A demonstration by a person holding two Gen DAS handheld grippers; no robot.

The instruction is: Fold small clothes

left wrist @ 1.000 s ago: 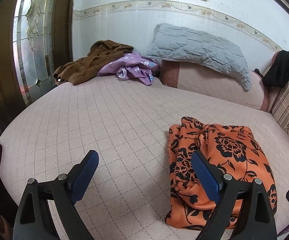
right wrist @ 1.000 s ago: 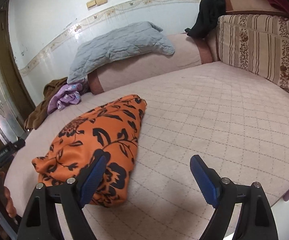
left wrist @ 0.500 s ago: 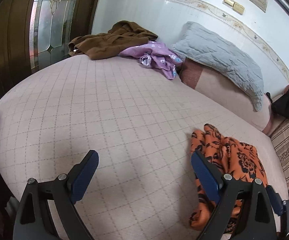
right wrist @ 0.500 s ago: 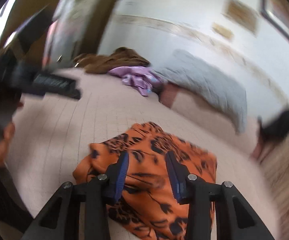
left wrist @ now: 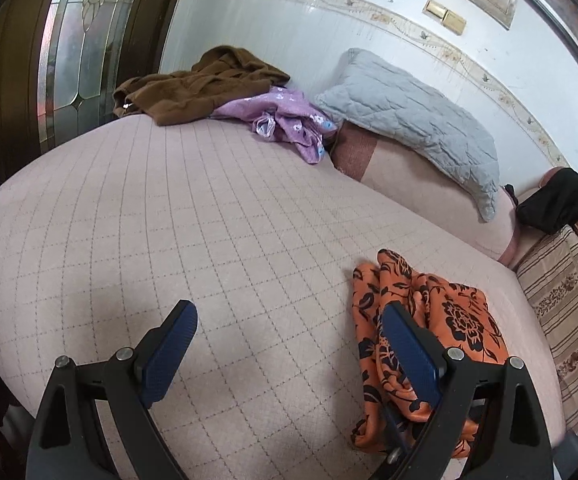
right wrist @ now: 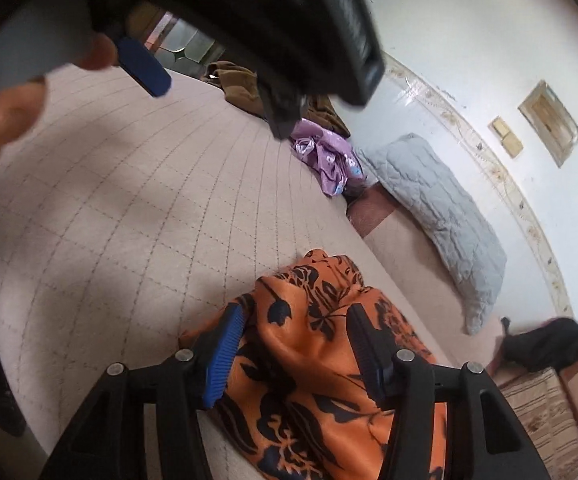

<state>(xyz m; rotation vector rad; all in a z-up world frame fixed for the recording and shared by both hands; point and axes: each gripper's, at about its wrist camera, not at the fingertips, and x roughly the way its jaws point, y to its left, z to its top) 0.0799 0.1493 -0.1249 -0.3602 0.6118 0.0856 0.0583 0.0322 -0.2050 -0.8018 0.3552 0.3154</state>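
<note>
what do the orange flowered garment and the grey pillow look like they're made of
Orange garment: thin, smooth, satin-like fabric, judging by its soft sheen and loose folds; the fibre cannot be told. Grey pillow: matte quilted cloth, shown by its stitched, puffy wavy pattern; probably padded.

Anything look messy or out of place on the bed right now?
Yes. The orange floral garment lies bunched, not flat, near the bed's striped end. A brown garment and a purple one sit crumpled in a heap by the grey pillow. Nothing looks damaged.
</note>
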